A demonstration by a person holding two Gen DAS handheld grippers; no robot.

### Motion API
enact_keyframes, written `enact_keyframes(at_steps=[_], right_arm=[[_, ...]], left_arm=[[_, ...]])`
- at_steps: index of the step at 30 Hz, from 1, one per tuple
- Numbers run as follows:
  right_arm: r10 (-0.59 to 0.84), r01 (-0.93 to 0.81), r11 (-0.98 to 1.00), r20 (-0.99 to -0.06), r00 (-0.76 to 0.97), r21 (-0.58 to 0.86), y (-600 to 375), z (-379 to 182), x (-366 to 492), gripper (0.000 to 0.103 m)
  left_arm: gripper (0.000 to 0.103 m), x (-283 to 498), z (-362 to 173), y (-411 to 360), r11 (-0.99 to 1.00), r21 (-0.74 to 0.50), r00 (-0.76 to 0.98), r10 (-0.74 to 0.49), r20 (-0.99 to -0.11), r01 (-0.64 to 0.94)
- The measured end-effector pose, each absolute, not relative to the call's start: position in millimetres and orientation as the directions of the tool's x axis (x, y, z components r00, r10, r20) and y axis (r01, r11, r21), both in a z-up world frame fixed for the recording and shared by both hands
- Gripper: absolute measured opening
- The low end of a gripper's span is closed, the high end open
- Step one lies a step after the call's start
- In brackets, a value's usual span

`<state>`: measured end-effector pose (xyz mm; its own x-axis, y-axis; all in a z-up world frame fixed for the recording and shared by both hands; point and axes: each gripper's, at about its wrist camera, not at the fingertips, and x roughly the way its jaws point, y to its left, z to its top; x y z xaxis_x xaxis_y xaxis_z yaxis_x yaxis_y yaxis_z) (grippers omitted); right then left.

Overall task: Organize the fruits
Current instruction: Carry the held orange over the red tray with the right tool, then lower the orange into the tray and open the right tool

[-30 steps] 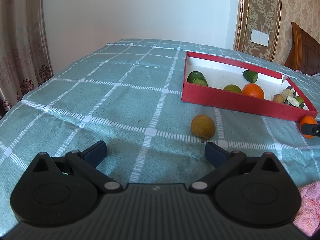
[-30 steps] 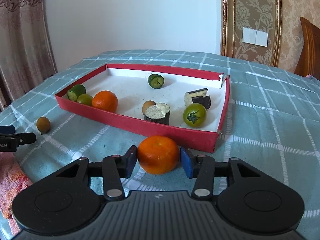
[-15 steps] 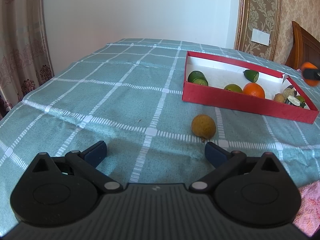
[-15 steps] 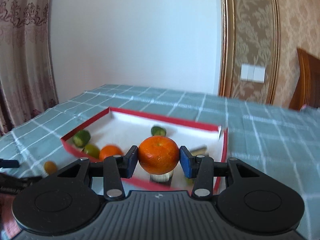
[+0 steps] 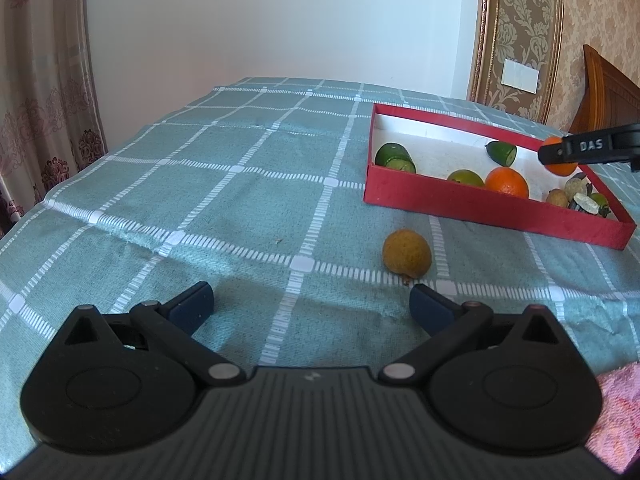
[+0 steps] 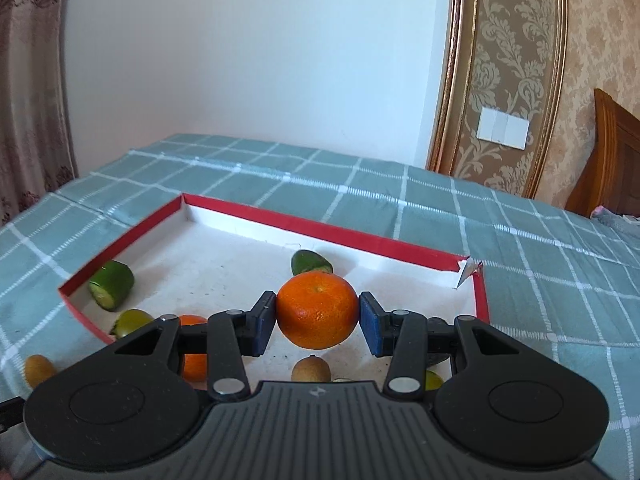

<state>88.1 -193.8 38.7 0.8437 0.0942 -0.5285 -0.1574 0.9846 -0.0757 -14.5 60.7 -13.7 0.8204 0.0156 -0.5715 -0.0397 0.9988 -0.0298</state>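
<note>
My right gripper (image 6: 318, 322) is shut on an orange tangerine (image 6: 317, 310) and holds it above the white floor of the red box (image 6: 320, 226). From the left wrist view the same tangerine (image 5: 560, 168) hangs over the box's right part (image 5: 480, 204). My left gripper (image 5: 310, 306) is open and empty, low over the cloth. A yellow-brown fruit (image 5: 406, 254) lies on the cloth just ahead of its right finger, outside the box; it also shows in the right wrist view (image 6: 38, 369).
The box holds a second tangerine (image 5: 507, 182), green cut pieces (image 6: 112, 285) (image 6: 311, 262), a green fruit (image 6: 132, 320) and a small brown fruit (image 6: 311, 370). A checked teal cloth (image 5: 200, 184) covers the table. A pink cloth (image 5: 618, 412) lies at the near right.
My right gripper has lifted the tangerine off the cloth in front of the box and carried it over the box wall to above the inside. The left gripper has not moved.
</note>
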Motion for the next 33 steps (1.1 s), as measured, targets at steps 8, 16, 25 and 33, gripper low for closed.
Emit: enact_keyframes(at_steps=[8,16,25,33], right_arm=[[0.054,-0.121,0.989,-0.557,0.829,-0.085,-194,26,102,0.044],[0.036,-0.081,0.995,-0.577,0.816,-0.052,-206,21,105,0.045],[0.087,-0.086,0.996,-0.517,0.851,0.024,-231,41,68,0.058],[0.14,-0.099,0.989,-0.467,0.873,0.111,-267,32,-11,0.074]], left_arm=[[0.103,-15,-13,62,0.999,-0.037,0.822,0.011,-0.569,-0.039],[0.103,-15,-13,62,0.999,-0.036,0.822,0.012,-0.57,-0.039],[0.103,-14,-14,61,0.999,-0.028,0.819,0.017,-0.573,-0.04],[0.103,-14,-14,61,0.999,-0.023,0.82,0.025,-0.572,-0.046]])
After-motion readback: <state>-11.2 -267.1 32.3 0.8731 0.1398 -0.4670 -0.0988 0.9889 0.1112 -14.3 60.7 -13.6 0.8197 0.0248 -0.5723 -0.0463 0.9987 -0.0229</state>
